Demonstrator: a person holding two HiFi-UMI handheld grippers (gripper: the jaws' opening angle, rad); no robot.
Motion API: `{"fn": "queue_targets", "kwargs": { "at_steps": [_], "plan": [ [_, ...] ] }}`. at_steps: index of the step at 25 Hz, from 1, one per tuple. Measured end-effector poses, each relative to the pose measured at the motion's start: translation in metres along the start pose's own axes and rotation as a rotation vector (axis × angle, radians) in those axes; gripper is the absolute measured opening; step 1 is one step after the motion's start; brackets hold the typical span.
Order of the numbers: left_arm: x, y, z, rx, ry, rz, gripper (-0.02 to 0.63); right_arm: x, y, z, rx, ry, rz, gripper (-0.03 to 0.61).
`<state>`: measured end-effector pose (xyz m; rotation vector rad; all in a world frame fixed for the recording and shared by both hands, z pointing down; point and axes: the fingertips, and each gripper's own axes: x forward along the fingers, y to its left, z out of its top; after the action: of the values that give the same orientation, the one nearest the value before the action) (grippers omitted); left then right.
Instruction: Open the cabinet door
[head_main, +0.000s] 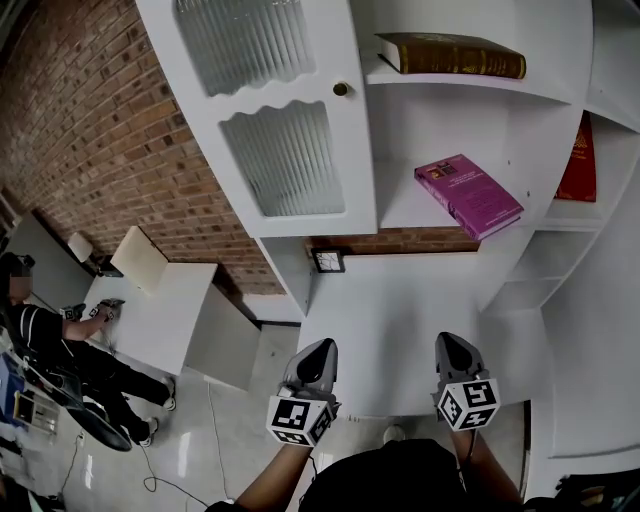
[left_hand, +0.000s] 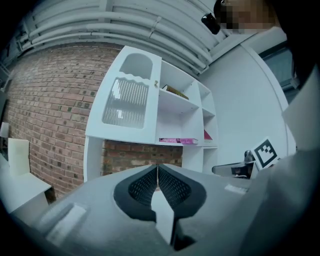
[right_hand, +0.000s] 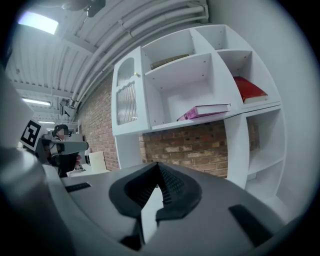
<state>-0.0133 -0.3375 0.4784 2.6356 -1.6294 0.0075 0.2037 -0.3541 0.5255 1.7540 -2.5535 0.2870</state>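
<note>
The white cabinet door (head_main: 270, 110) has two ribbed glass panes and a small gold knob (head_main: 341, 89) at its right edge. It looks shut against the left compartment. The door (left_hand: 127, 102) and the knob (left_hand: 156, 84) also show in the left gripper view. In the right gripper view the door (right_hand: 126, 97) stands far left. My left gripper (head_main: 324, 346) and right gripper (head_main: 449, 342) hover side by side, low in the head view, well short of the cabinet. Both are shut with nothing between the jaws, as the left gripper (left_hand: 158, 167) and the right gripper (right_hand: 158, 165) show in their own views.
Open shelves to the door's right hold a brown book (head_main: 450, 55), a magenta book (head_main: 468, 195) and a red book (head_main: 580, 160). A white counter (head_main: 400, 320) lies below the cabinet, with a small frame (head_main: 328, 261) at its back. A person (head_main: 60, 345) stands by a white table (head_main: 160, 310) at left.
</note>
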Motion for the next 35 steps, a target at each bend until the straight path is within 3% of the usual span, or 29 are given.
{"fn": "queue_targets", "kwargs": {
  "at_steps": [8,18,22,25,31,35],
  "plan": [
    [0.044,0.008,0.036,-0.016,-0.036,0.010,0.021,0.040,0.002,0.024,-0.001,-0.014,0.100,0.000],
    [0.093,0.021,0.143,0.090,-0.146,-0.006,0.023,0.092,0.027,0.052,-0.013,-0.020,0.212,0.002],
    [0.107,0.014,0.205,0.157,-0.214,-0.085,0.023,0.105,0.041,0.068,0.000,-0.042,0.203,0.002],
    [0.116,0.011,0.242,0.156,-0.246,-0.137,0.023,0.112,0.048,0.084,0.041,-0.065,0.184,0.002],
    [0.133,0.005,0.292,0.092,-0.330,-0.212,0.064,0.119,0.043,0.101,0.026,-0.086,0.151,0.002],
    [0.146,-0.001,0.311,0.130,-0.334,-0.215,0.106,0.119,0.031,0.097,0.039,-0.076,0.118,0.002]
  ]
}}
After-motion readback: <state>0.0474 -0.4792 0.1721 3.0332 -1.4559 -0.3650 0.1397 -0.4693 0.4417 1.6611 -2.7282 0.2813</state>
